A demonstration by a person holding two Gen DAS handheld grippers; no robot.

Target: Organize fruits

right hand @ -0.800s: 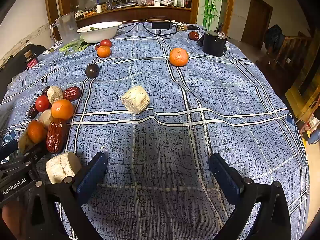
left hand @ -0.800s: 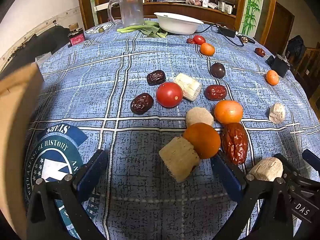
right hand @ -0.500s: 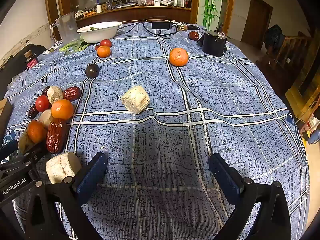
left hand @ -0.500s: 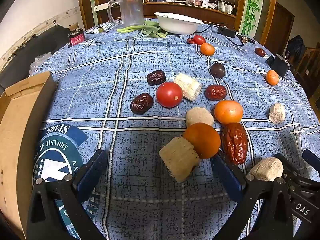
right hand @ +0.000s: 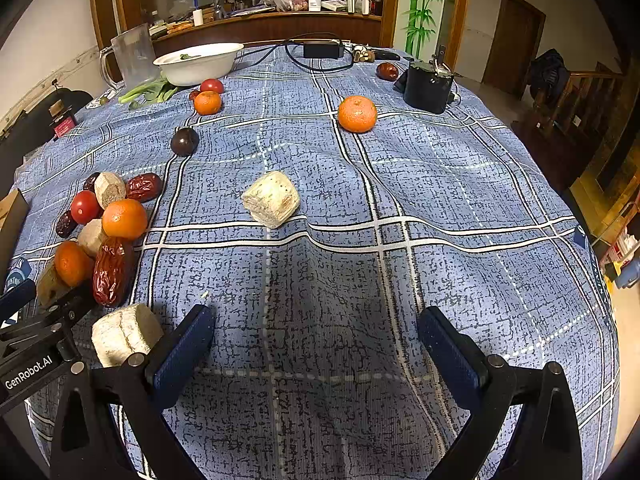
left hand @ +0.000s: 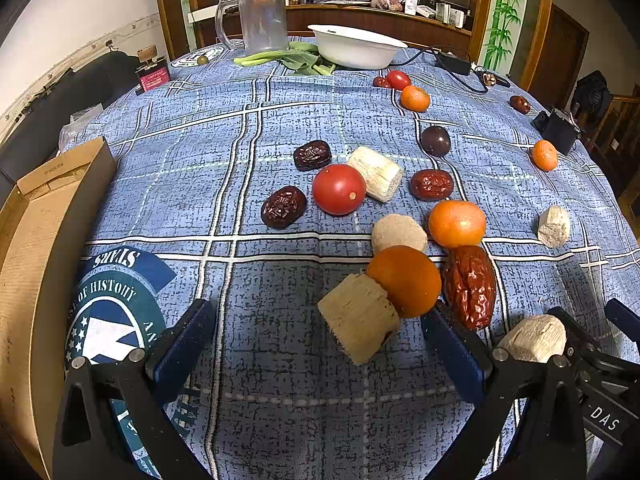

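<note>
a: left wrist view first. what's the surface?

b: a bench (left hand: 280, 128) under a blue plaid cloth, in a dim room with wood-framed glass at 12 o'clock. the left tongs (left hand: 320, 344) are spread wide, gripping nothing. between the blades lies a tan cut chunk (left hand: 358, 330), long axis running from 7 to 1 o'clock, touching an orange (left hand: 404, 280). a long red date (left hand: 470, 286) lies just beside it, lengthwise 12 to 6.

a: containers?

b: an open cardboard box (left hand: 44, 248) at 9 o'clock; i can't see anything inside. a white bowl (left hand: 354, 46) at 12, contents hidden, next to a clear jug (left hand: 262, 18).

a: and the right wrist view?

b: same cloth, a doorway at 2 o'clock. the right tongs (right hand: 316, 344) are also spread, nothing between them. a pale chunk (right hand: 272, 199) sits alone toward 12, a mandarin (right hand: 357, 113) beyond it. the fruit cluster lies at 9 o'clock, with a tomato (right hand: 85, 207). some green leaf shows in the bowl.
</note>
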